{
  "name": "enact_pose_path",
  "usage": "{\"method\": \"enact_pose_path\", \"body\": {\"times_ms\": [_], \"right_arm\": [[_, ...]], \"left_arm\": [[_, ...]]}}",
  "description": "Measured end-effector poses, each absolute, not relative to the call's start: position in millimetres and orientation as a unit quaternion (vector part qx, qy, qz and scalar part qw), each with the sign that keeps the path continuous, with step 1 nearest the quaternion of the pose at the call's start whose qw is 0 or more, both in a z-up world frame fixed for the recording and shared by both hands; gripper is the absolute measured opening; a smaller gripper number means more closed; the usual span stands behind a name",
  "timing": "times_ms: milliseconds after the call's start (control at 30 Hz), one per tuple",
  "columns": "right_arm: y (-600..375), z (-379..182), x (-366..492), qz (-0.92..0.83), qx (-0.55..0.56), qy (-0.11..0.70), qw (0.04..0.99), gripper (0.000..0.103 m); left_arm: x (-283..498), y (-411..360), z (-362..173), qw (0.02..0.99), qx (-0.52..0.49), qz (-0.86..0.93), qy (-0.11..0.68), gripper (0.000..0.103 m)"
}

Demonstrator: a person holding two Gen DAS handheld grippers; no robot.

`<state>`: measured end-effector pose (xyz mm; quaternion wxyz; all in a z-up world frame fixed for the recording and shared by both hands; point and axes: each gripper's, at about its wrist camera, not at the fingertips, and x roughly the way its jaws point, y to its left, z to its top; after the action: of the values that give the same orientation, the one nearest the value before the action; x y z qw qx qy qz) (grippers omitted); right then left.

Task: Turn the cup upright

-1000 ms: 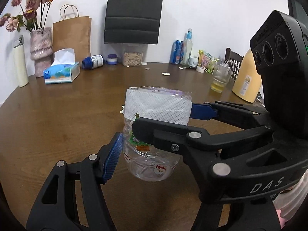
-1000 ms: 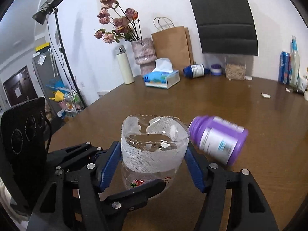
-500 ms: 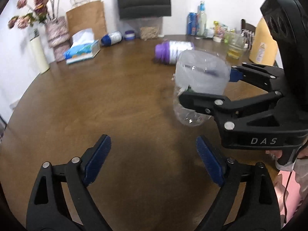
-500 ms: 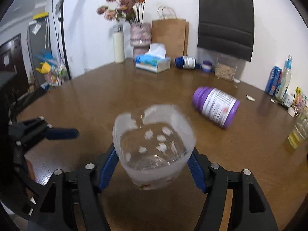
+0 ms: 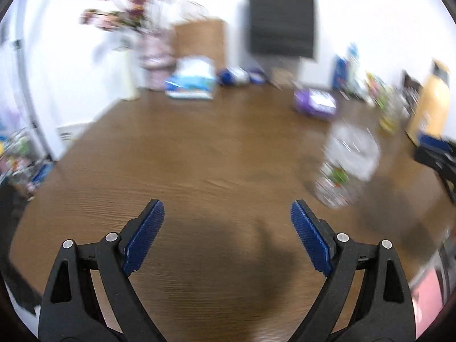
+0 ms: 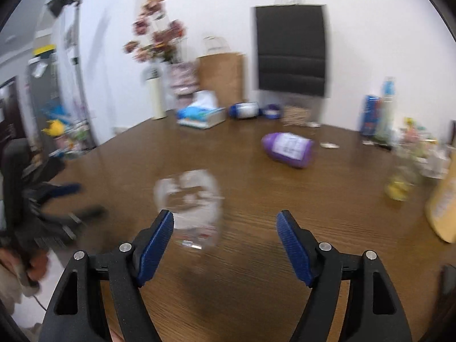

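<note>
A clear plastic cup (image 5: 346, 165) with a white sleeve and small stickers stands upright, mouth up, on the brown table (image 5: 199, 156). It also shows, blurred, in the right wrist view (image 6: 192, 208). My left gripper (image 5: 227, 239) is open and empty, well back and to the left of the cup. My right gripper (image 6: 225, 246) is open and empty, just behind and to the right of the cup. Both views are motion-blurred.
A purple jar (image 6: 287, 149) lies on its side mid-table. A tissue box (image 6: 201, 115), flower vase (image 6: 182, 79), paper bags, bottles and a glass of yellow liquid (image 6: 400, 183) line the far and right edges. A yellow container (image 6: 443, 202) stands at right.
My right gripper has opened and let go of the cup, which now stands on the table. Both grippers have pulled back from it.
</note>
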<state>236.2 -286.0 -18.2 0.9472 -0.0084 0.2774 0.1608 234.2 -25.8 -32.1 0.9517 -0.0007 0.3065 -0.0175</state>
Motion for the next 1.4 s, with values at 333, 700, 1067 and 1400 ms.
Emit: {"method": "enact_pose_path", "body": {"times_ms": [333,700,1067,1400], "right_arm": [[-349,0,215,0.083,0.077,0.268,0.957,0.095],[-322,19,158,0.106,0.040,0.225,0.968,0.095],[-287,-9,24,0.129,0.025,0.232,0.964,0.095],[-265,-15,12,0.153,0.033,0.230,0.960,0.095]], "left_arm": [[218,10,3,0.970,-0.019,0.025,0.239,0.103],[141,0,30,0.983,0.011,0.035,0.180,0.103],[7,13,-9,0.981,-0.003,0.050,0.185,0.103],[-11,7,-4,0.987,0.013,0.040,0.152,0.103]]}}
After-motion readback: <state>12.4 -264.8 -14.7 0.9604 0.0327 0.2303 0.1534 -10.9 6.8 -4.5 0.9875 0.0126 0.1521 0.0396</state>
